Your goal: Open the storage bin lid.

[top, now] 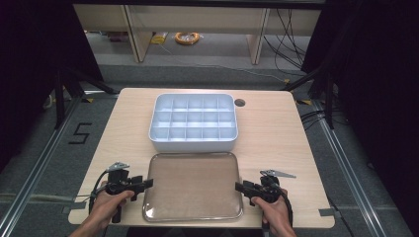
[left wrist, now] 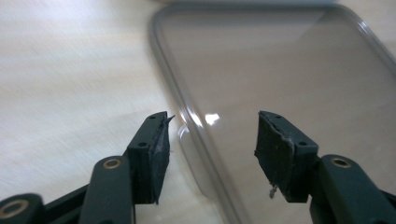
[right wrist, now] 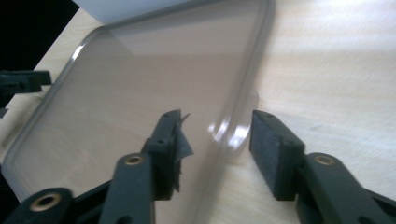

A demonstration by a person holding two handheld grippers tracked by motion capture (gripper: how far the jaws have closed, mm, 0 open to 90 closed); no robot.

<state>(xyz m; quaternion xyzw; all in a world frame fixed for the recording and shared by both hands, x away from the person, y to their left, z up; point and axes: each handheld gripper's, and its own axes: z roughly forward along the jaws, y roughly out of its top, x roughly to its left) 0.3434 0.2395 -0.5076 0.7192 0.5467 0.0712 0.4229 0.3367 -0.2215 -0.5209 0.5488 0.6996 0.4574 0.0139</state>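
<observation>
Two grippers, my left gripper (top: pixel 147 183) and right gripper (top: pixel 239 186), flank the clear flat plastic lid (top: pixel 192 185). Both jaws gape apart, straddling its rims on the pale wooden desk (top: pixel 276 143).

One table (top: pixel 276 143) carries two things: one white compartment box (top: pixel 193 123) and one clear lid (top: pixel 192 186) lying flat in front of it. The box looks divided into fifteen cells, three rows of five, though the far row is hard to make out. Two hands, left (top: pixel 106 205) and right (top: pixel 272 210), each hold one tool, left tool (top: pixel 148 183) and right tool (top: pixel 238 186).
</observation>
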